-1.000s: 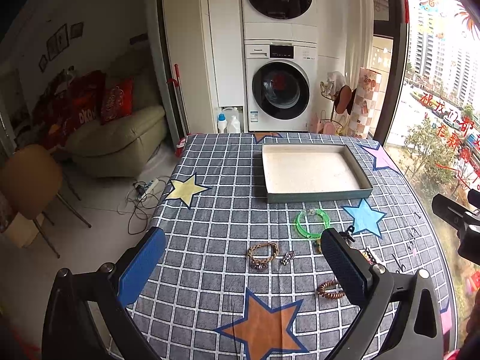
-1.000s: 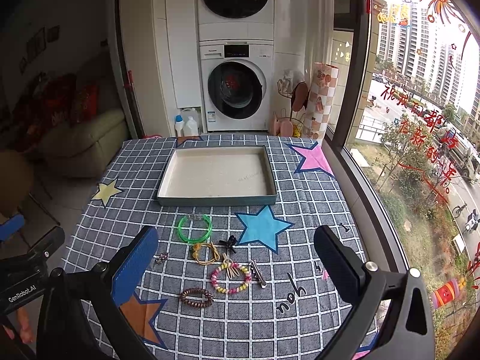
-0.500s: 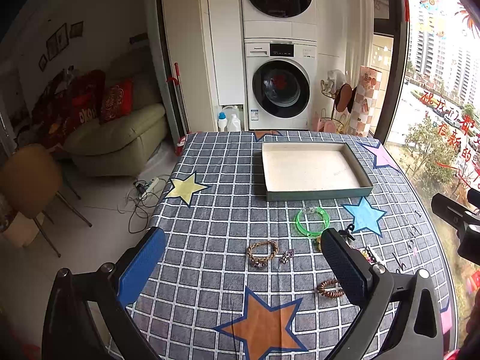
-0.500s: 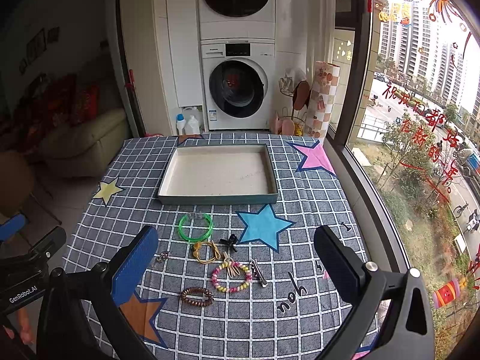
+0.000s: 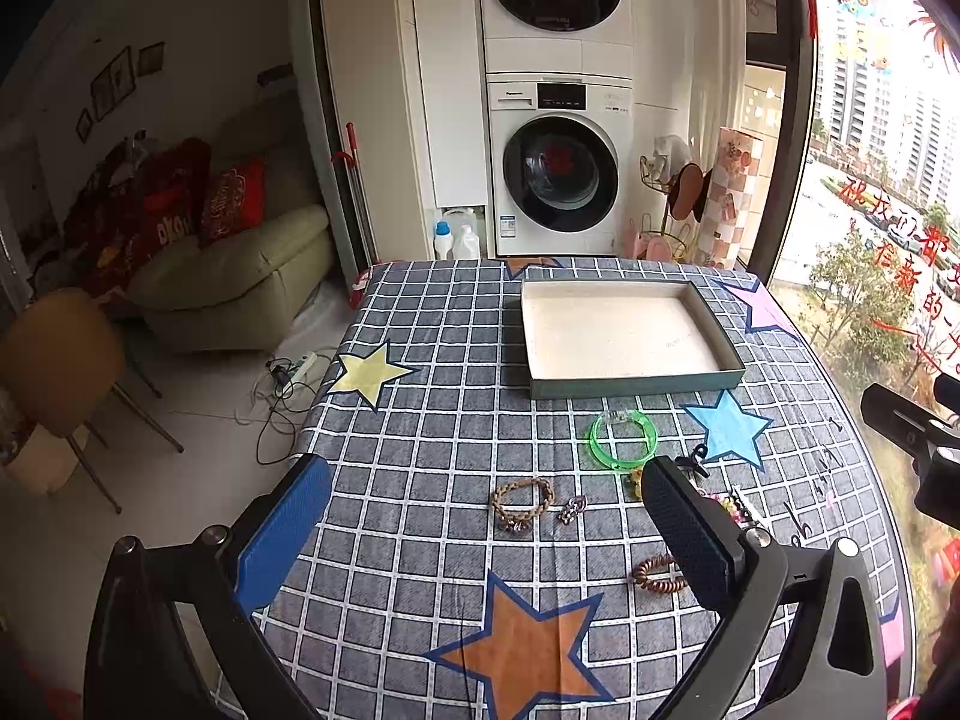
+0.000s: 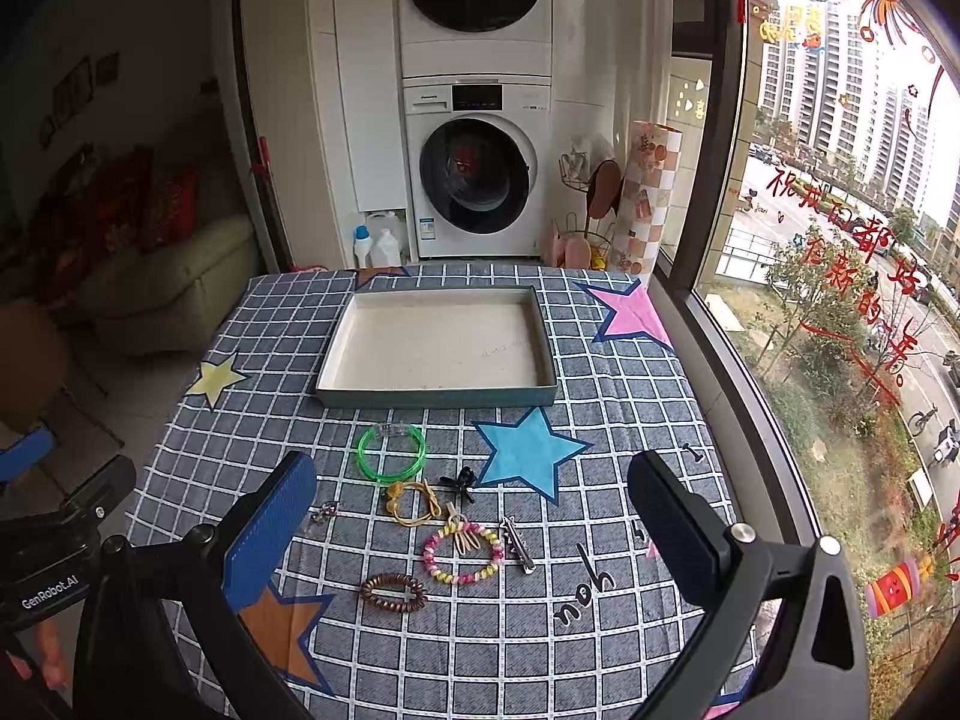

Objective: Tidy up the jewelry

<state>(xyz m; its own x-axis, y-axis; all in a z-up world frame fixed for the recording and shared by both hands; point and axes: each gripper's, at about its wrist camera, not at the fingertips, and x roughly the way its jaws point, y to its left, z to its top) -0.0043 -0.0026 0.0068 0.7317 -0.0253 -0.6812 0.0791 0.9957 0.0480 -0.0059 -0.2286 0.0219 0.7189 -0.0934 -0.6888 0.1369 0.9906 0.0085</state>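
- The left gripper (image 5: 480, 516) hangs above the checked tablecloth (image 5: 420, 420), jaws spread wide, holding nothing.
- The right gripper (image 6: 474, 516) is likewise wide and holds nothing.
- The shallow tray (image 6: 438, 399) sits at centre frame.
- Below it lie a green bangle (image 6: 391, 453), pastel bead bracelet (image 6: 462, 552), brown coil tie (image 6: 393, 592) and braided bracelet (image 5: 522, 498).
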